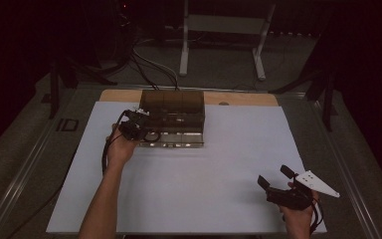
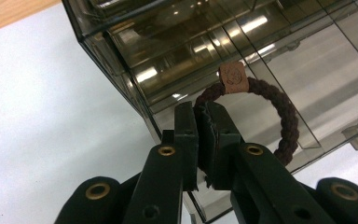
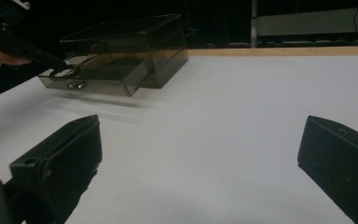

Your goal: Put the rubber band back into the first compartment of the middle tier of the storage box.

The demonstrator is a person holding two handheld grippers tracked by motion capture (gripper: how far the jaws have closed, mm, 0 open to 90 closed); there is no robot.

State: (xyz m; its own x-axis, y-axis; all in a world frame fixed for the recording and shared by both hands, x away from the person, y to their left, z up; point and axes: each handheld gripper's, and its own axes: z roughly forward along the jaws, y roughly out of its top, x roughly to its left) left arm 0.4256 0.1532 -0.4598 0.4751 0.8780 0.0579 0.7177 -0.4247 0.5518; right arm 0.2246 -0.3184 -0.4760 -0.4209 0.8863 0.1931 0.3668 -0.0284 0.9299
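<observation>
Left gripper (image 2: 204, 116) is clamped on a dark brown braided hair tie (image 2: 279, 112) with a small tan tag, holding it up over the pulled-out drawer (image 1: 171, 137) of a smoked clear acrylic drawer box (image 1: 173, 107). In the high view the left gripper (image 1: 134, 127) sits at the box's front left corner, the tie's loop hanging beside it at the drawer's left end. Right gripper (image 1: 273, 179) rests idle near the front right of the white worktop (image 1: 219, 164), well apart from the box; in its own view the right gripper (image 3: 200, 158) shows jaws spread wide with nothing between.

Progress, as I read it: drawer already out, tie already picked up and brought to the box. Left to do: lower the tie into the drawer, let go, probably push the drawer shut. Can't tell whether the tie already touches the drawer floor. Roughly past the midpoint.
</observation>
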